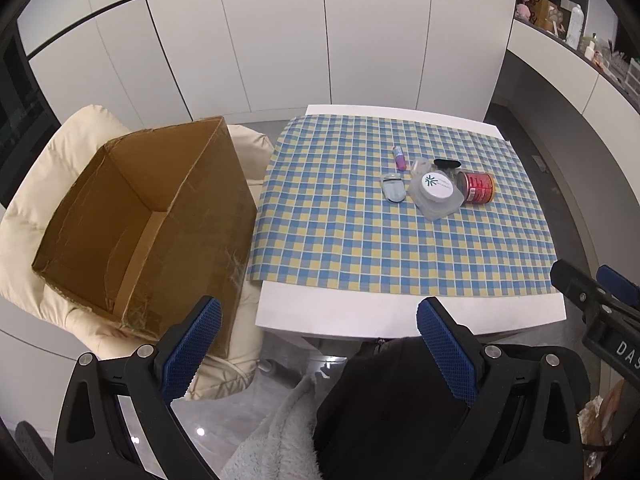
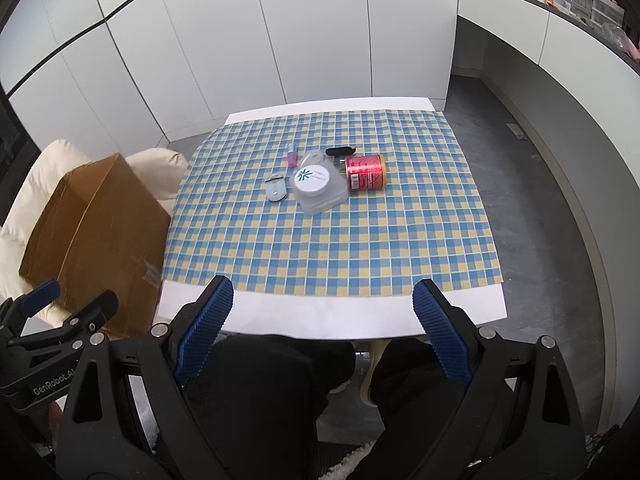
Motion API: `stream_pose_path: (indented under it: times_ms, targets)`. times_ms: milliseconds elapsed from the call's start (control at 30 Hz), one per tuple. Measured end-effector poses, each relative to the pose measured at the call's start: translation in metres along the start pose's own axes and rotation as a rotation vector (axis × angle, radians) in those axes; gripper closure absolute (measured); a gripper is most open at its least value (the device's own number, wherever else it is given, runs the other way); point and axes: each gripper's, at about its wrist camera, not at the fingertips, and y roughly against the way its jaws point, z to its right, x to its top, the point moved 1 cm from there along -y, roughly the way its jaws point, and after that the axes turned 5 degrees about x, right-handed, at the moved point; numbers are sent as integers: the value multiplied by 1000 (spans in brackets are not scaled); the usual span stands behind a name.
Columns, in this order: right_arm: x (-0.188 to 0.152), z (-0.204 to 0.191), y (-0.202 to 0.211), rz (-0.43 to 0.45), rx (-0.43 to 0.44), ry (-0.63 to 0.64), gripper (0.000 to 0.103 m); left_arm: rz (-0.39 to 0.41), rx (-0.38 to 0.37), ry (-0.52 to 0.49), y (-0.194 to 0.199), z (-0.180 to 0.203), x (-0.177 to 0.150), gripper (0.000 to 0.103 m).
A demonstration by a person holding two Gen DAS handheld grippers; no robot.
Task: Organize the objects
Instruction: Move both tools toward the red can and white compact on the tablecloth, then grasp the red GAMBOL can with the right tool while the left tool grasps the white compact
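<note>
we see a white table (image 2: 320,312) covered almost to its edges by a blue and yellow checked cloth (image 2: 328,240), with a bare white strip along the near edge. off the table's left edge, an open, empty cardboard box (image 1: 132,216) sits on a cream padded chair (image 1: 28,216), its side close against the table.

below the near edge we see a person's lap in dark clothing (image 2: 276,392). our left gripper (image 1: 318,344) hangs over that lap by the table's near left corner, its blue-padded jaws spread wide with nothing between them. our right gripper (image 2: 323,320) hovers over the middle of the near edge, jaws likewise wide apart and holding nothing.

the things to tidy lie bunched together toward the far edge of the table, near its middle. a clear plastic container with a round white lid (image 2: 318,188) is the biggest. a red can (image 2: 366,172) lies on its side, touching the container's right. a flat grey oval item (image 2: 277,190) rests just left of the container. a small black object (image 2: 340,151) lies behind the container and can. a small pink and purple tube (image 2: 292,156) lies at the far left of the bunch.
</note>
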Motion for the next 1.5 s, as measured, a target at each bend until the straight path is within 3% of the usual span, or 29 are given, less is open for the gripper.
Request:
stream_pose_path:
  times_ms: [233,633,833,1000,1200,1500]
  targets:
    - [18,15,-23,13,-17,-20,10,11,0,-5,-16,4,17,5]
    - [48,40,-90,13,-51,-24,10,-39,-21,-27,-70,21,44,5]
    - [70,61,-128,6,-86,-57,10,-47,-48,-46,-95,44,58,5]
    - [86,77,-175,-26,-126,-64,10,-93,-126,-13,-121,64,76,5]
    - [98,95,-234,-50,-95,-92,10,-100,-124,-31,-149,92,93,5]
    - [103,103,-281,-54,-106,-81,10,-159,-148,-63,-193,130,100,5]
